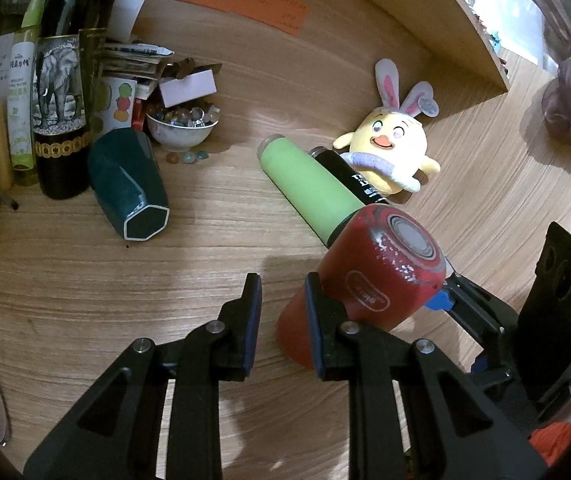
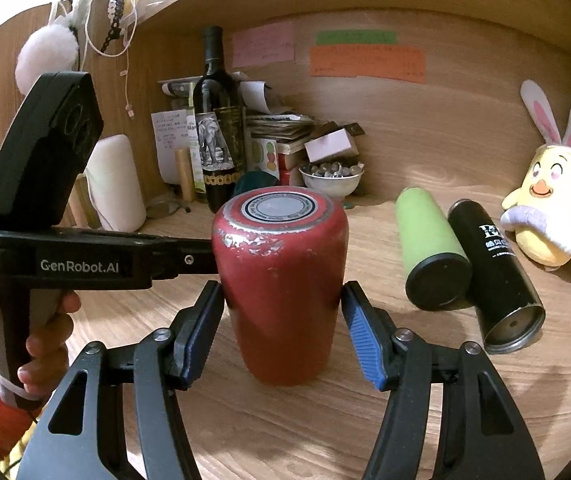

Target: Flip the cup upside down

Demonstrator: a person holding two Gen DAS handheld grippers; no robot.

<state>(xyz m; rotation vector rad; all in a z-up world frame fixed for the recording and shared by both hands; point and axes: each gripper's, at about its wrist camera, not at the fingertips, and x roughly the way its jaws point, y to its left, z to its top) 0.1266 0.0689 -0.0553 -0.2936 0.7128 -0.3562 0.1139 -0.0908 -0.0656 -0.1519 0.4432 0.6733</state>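
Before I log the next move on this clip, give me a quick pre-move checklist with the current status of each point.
1. Red cup is base up, mouth down on the table: ok.
2. Right gripper straddles the cup's sides evenly: ok.
3. Right gripper's squeeze on the cup is released: cannot tell, since the pads sit at the cup's edges.
4. Left gripper is open and empty: ok.
5. Left gripper is clear of the cup: cannot tell, since one finger overlaps it in the left wrist view.
6. Green bottle and black bottle lie apart from the cup: ok.
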